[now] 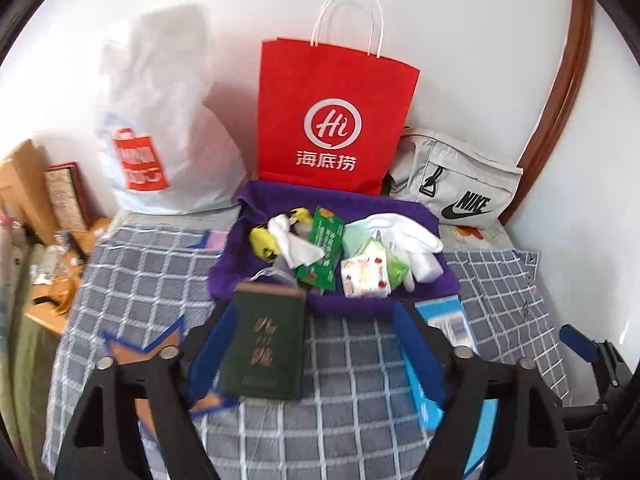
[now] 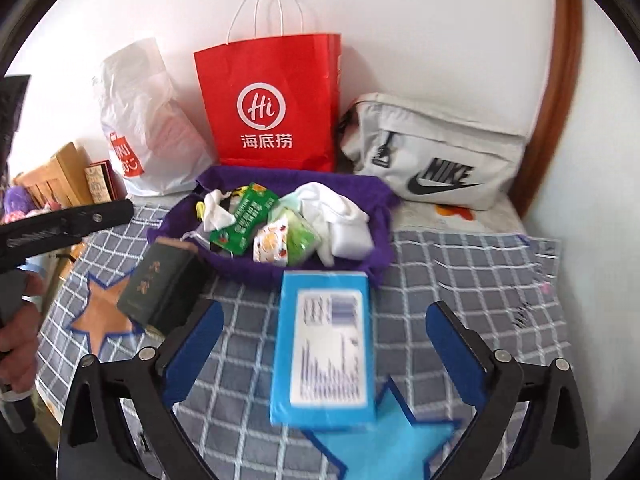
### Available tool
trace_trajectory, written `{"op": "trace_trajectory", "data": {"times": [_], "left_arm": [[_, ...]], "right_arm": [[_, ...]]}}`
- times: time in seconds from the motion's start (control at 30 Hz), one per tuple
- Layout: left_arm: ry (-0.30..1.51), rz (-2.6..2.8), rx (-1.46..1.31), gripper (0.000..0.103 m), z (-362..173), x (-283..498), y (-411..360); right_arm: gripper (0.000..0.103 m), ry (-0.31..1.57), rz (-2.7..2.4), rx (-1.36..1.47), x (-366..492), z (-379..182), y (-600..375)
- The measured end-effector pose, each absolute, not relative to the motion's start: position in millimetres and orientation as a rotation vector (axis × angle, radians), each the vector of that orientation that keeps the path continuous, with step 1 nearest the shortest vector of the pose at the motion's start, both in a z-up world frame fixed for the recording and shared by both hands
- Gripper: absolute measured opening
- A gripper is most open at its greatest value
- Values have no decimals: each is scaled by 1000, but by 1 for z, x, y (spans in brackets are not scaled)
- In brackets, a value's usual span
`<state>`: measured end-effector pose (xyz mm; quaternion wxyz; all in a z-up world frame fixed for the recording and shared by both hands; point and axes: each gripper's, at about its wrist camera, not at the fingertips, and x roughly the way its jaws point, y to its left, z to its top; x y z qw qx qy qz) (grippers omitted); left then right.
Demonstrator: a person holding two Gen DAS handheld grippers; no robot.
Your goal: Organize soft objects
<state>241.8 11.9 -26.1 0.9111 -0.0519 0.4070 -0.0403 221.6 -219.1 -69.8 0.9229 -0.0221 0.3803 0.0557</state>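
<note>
A soft purple basket [image 1: 400, 208] with slumped fabric walls sits on a grey checked sheet [image 1: 140, 280], and its contents are heaped loosely: a crumpled white cloth [image 1: 298, 246], a glossy green packet [image 1: 322, 248], a yellow pouch [image 1: 262, 240], a tissue pack [image 1: 366, 274] printed with fruit, a pale green pack [image 1: 396, 268] and folded white socks [image 1: 416, 240]. Behind the basket a stiff red paper bag [image 1: 332, 116] with twisted white handles stands against the wall, flanked by a thin white plastic bag [image 1: 160, 120] and a grey fabric Nike bag [image 1: 452, 180]. The left gripper [image 1: 316, 344] has its blue-padded fingers spread apart around a dark green tissue pack [image 1: 266, 344] that lies on the sheet just before the basket's near rim; whether the left pad touches it cannot be told. The right gripper [image 2: 324, 344] is likewise spread wide, with a smooth blue rectangular pack [image 2: 326, 352] lying between its fingers, untouched, partly over a blue star patch [image 2: 384, 444]. An orange star patch [image 2: 106, 314] shows beside the green pack.
</note>
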Motion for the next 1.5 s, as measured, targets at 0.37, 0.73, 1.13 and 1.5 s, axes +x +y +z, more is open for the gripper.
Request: {"op": "trace_trajectory", "data": {"times": [0.37,0.73,1.13,1.5], "left_arm": [[815,-70,-65,90,-15,126,-1],[789,-30,-83,90,-8,53,6],[735,-16,-92,90,6,25,13],[736,-19,-77,90,4,19,7]], "right_arm": [[103,765,94,-11,119,-58,-225],[103,707,92,14,44,-47,-234],[103,693,99,28,19,-41,-234],[103,677,95,23,9,-36,-234]]}}
